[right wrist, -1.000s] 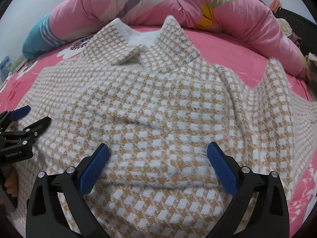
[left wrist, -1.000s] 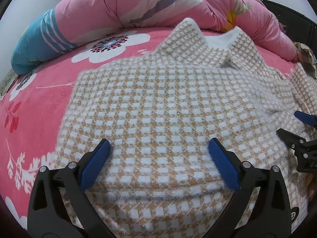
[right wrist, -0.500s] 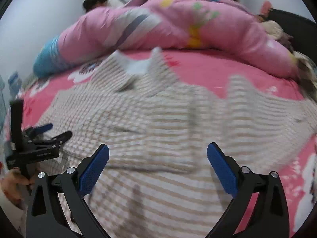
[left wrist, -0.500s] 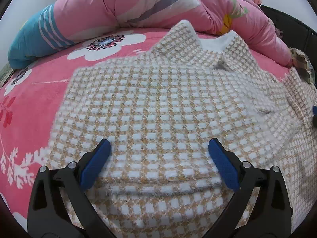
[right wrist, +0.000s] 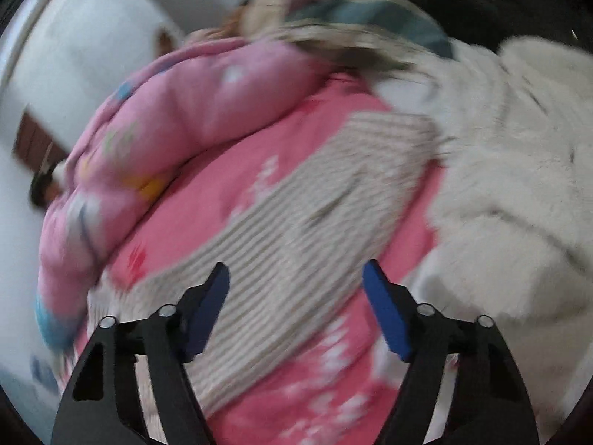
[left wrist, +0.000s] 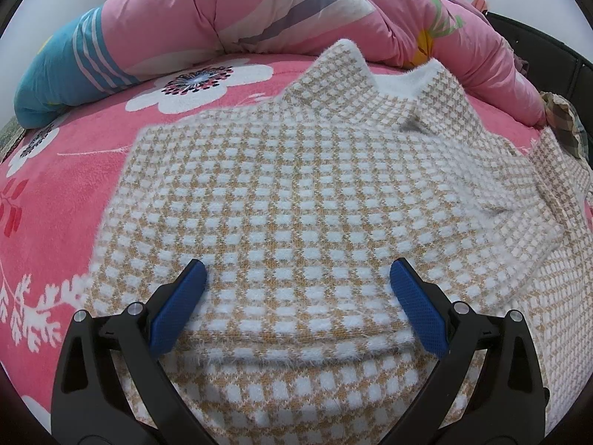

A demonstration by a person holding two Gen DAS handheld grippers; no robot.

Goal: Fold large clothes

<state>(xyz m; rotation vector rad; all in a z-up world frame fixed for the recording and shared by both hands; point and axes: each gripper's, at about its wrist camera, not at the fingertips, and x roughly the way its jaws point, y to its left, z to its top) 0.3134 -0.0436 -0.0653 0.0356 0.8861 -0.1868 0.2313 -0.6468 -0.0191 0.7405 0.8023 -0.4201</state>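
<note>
Left wrist view is showing the checked sweater (left wrist: 296, 200) lying spread on the pink floral bedspread (left wrist: 63, 200), collar toward the rolled pink quilt (left wrist: 229, 18) at the head of the bed. The left gripper (left wrist: 296, 282) is hovering low over the garment's near part with its jaws apart, clamping nothing. One side panel is lying doubled over the body already, its fuzzy edge running across just under the blue pads (left wrist: 178, 307) — so the fold looks partly made on this side, as I judge it.

Right wrist view is badly blurred; the right gripper (right wrist: 296, 285) is sitting with jaws apart and empty over what looks like the sweater's outstretched sleeve (right wrist: 296, 230), which is lying flat on the bedspread. A white fluffy garment (right wrist: 519, 155) is crowding in close beside that sleeve.

Next move, by my reckoning, is calling for the right gripper to pinch the sleeve's outer edge and carry it inward across the body, while the left is pinning the folded part.

Open bedspread is lying to the sweater's left; on the right, room is tighter — the fluffy garment and a plaid cloth (left wrist: 563, 118) are sitting near the sweater's edge.
</note>
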